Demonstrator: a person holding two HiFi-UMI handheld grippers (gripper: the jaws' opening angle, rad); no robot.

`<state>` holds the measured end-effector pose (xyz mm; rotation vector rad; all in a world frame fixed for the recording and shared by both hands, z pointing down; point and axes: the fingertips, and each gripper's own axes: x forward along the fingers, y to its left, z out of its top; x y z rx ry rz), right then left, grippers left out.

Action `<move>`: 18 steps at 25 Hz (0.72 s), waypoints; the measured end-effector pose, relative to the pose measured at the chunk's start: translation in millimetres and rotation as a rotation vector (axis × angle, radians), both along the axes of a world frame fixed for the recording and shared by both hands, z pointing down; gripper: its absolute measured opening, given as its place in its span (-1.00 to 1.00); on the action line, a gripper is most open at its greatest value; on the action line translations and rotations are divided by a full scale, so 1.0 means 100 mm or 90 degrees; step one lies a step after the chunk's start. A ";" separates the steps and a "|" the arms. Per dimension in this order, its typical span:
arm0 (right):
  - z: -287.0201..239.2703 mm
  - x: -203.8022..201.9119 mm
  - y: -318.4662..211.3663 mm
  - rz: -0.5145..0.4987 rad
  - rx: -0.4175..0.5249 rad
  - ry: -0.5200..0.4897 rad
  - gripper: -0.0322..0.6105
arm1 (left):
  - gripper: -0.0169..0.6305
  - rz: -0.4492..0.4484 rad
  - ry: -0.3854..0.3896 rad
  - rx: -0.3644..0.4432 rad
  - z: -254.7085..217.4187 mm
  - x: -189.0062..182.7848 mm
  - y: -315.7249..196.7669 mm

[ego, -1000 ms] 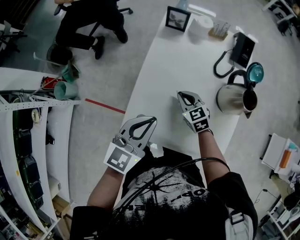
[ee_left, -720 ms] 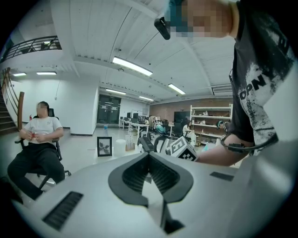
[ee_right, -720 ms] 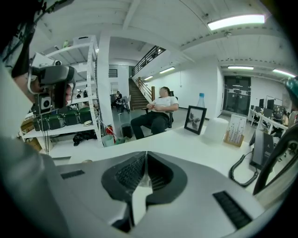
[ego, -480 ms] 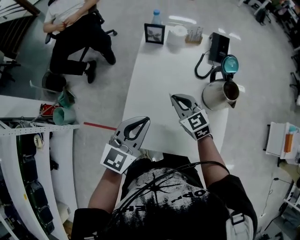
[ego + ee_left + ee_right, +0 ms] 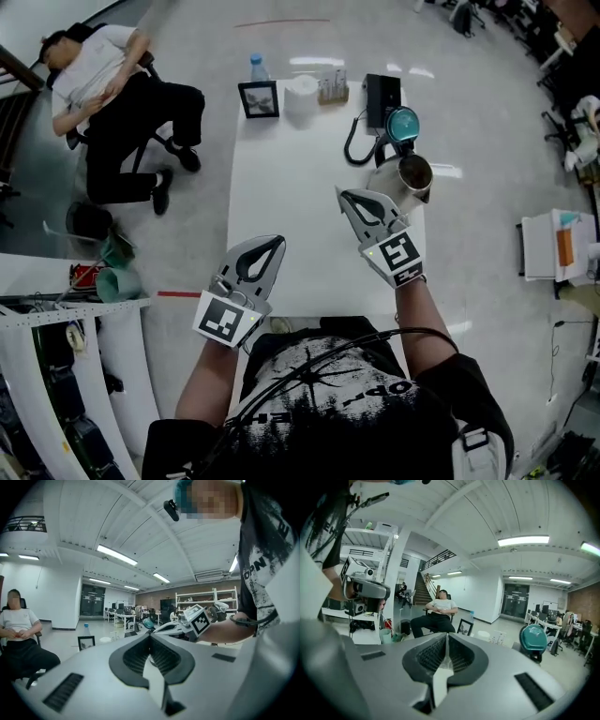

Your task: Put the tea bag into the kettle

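A steel kettle stands at the right of the white table, its teal lid swung open. My right gripper hangs above the table just left of the kettle, jaws shut; the right gripper view shows the tips meeting and the teal lid ahead to the right. My left gripper is over the table's near part, its jaws also closed together. I cannot make out a tea bag in either gripper. A small white thing lies by the table's near edge.
At the table's far end stand a picture frame, a water bottle, a white cup, a small rack and a black base with a cable. A person sits in a chair at left.
Both grippers have risen above the table, the right one more. The right gripper now sits nearer the kettle. Both stay shut.
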<state>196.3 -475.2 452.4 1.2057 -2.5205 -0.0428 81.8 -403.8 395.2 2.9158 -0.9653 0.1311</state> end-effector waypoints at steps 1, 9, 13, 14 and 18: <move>-0.05 0.05 0.02 0.007 0.006 0.000 -0.86 | -0.91 0.008 -0.003 0.003 -0.01 0.05 0.01; -0.28 0.70 0.10 0.086 0.041 -0.001 -0.86 | -0.91 0.094 0.020 0.014 -0.04 0.64 0.03; -0.38 1.08 0.13 0.123 0.053 -0.016 -0.86 | -0.91 0.123 0.018 0.021 -0.01 0.92 0.01; -0.40 1.17 0.15 0.133 0.055 -0.016 -0.86 | -0.91 0.130 0.011 0.023 0.02 0.99 0.00; -0.43 1.52 0.19 0.163 0.057 -0.011 -0.86 | -0.91 0.151 -0.007 0.019 0.01 1.30 0.01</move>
